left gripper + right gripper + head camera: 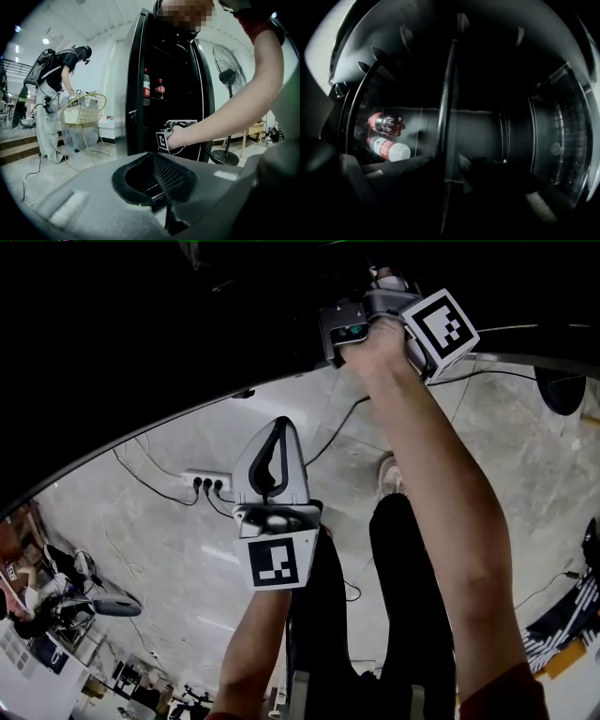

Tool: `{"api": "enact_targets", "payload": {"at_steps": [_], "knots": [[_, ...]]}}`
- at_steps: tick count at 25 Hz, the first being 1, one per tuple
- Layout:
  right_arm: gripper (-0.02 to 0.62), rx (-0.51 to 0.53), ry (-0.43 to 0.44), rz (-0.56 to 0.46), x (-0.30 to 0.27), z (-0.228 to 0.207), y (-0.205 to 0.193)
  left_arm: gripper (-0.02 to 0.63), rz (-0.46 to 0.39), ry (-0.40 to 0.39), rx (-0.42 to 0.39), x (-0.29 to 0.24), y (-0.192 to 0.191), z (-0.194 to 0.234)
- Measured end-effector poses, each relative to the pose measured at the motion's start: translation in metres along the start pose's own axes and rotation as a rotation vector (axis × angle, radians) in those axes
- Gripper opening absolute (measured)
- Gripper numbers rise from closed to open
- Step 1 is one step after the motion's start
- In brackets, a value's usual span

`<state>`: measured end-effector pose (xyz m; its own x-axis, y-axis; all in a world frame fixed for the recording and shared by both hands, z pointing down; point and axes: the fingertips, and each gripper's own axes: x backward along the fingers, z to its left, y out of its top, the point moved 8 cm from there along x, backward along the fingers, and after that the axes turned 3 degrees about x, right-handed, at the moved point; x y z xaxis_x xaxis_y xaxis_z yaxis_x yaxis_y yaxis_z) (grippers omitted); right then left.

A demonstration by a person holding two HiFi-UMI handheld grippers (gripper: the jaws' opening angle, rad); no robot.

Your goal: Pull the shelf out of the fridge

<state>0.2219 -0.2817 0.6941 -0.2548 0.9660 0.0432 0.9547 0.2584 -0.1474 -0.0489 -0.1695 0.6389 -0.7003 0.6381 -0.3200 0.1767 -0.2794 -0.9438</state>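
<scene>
The black fridge [136, 84] stands open, with two cola bottles [146, 84] on an upper shelf. In the right gripper view a glass shelf [449, 93] runs edge-on down the middle. My right gripper [450, 168] is inside the dark fridge, with a jaw against each side of the shelf's front edge. Two bottles [386, 123] lie beyond the glass at the left. The head view shows that gripper [370, 310] held far forward into the dark. My left gripper [281, 423] hangs back over the floor, shut and holding nothing.
A power strip [208, 482] and cables lie on the pale floor below me. To the fridge's left a person with a backpack [54, 93] bends over a gold wire chair [86, 112]. A standing fan [229, 79] is at the right.
</scene>
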Motion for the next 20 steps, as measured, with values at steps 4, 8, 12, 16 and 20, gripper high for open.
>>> {"api": "enact_targets", "payload": {"at_steps": [4,8,12,16,20], "knots": [[0.049,-0.016,-0.011,-0.024,0.001,-0.0034,0.0005,-0.002,-0.001,0.008,0.001,0.0041,-0.004,-0.0017],[0.035,-0.024,-0.006,-0.03,0.0013,-0.0014,-0.0008,-0.002,-0.01,0.012,0.004,0.0056,-0.0036,-0.004],[0.018,-0.023,-0.005,-0.023,0.0022,0.0014,0.0001,-0.002,0.0,0.013,0.009,0.0084,-0.0048,-0.0058],[0.014,-0.037,-0.015,-0.012,0.0013,0.0006,-0.0015,-0.002,-0.003,0.022,0.013,0.008,-0.0038,-0.0044],[0.012,-0.052,-0.017,0.009,0.003,0.0045,-0.0036,-0.002,-0.009,0.031,0.009,0.0026,0.0044,-0.0006]]}}
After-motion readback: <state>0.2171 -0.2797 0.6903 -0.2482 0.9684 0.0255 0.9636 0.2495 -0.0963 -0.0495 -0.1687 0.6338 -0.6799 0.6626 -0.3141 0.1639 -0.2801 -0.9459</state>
